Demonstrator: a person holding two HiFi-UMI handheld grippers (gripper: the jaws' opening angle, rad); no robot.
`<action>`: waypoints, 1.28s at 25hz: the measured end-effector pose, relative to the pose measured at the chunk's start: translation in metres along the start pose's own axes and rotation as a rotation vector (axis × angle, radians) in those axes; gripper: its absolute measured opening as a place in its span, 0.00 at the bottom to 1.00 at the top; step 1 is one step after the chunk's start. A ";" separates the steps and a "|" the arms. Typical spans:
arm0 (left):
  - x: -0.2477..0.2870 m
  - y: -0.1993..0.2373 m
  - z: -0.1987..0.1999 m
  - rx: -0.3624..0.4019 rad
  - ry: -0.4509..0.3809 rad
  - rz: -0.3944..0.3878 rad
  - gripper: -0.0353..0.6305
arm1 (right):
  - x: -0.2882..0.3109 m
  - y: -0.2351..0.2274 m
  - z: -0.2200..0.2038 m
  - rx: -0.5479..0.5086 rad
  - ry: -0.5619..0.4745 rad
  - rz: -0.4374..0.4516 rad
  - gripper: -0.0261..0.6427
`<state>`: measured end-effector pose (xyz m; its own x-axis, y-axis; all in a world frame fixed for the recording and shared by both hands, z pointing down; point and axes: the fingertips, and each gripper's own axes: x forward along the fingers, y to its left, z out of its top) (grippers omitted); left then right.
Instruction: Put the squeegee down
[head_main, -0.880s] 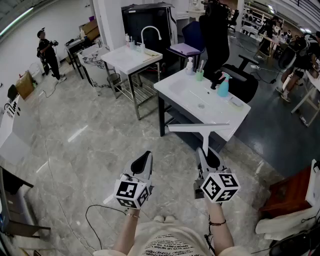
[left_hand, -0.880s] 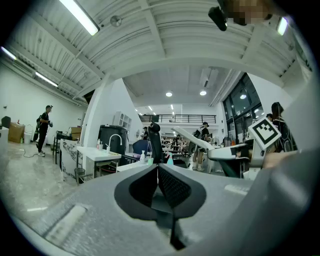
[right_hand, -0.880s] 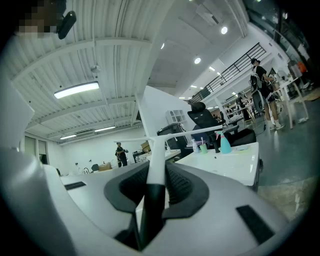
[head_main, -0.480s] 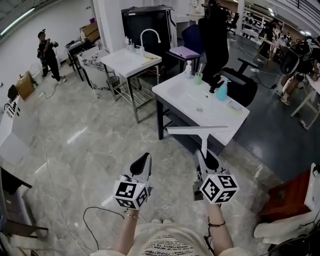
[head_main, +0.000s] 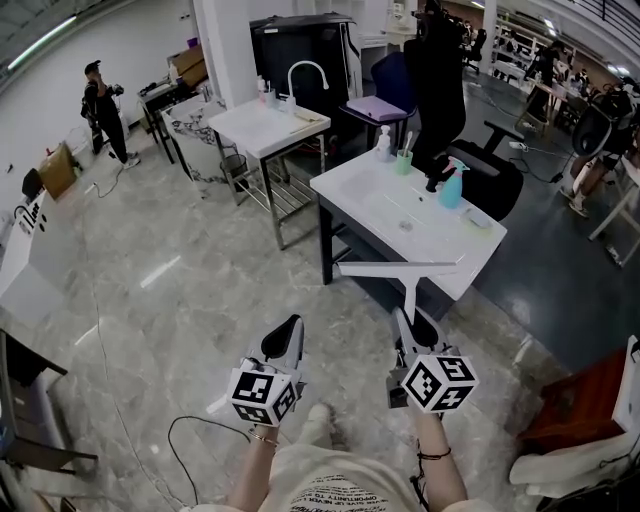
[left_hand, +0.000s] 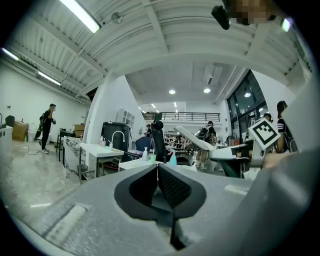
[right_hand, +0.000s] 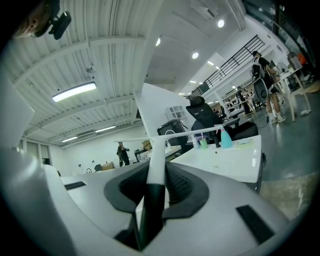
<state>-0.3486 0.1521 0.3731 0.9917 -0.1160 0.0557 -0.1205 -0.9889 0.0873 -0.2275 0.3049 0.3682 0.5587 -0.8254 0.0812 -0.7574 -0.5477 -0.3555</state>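
Observation:
A white T-shaped squeegee points forward at about the height of the near white sink table, just short of its front edge. My right gripper is shut on its handle, and the blade lies crosswise beyond the jaws. My left gripper hangs beside it, to the left, over the grey floor. Its jaws are shut with nothing between them. In the left gripper view the squeegee and the right gripper show at the right.
On the sink table stand a blue spray bottle, a soap bottle and a green cup. A second sink table with a tap and a black chair stand behind. A cable lies on the floor. A person stands far left.
The head view has shifted a little, so the squeegee and both grippers sit slightly lower in the picture. A shoe now shows below the left gripper. Both grips are unchanged.

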 end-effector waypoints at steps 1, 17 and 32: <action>0.001 0.002 -0.001 -0.001 0.001 0.003 0.09 | 0.002 -0.001 -0.001 0.002 0.001 0.000 0.17; 0.095 0.069 -0.008 -0.024 0.020 -0.022 0.09 | 0.103 -0.038 -0.002 0.045 0.010 -0.058 0.17; 0.228 0.163 0.013 -0.030 0.033 -0.087 0.09 | 0.258 -0.055 0.020 0.075 0.007 -0.096 0.17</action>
<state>-0.1416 -0.0371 0.3874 0.9965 -0.0262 0.0797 -0.0359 -0.9918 0.1225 -0.0351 0.1249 0.3900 0.6251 -0.7706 0.1246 -0.6730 -0.6129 -0.4141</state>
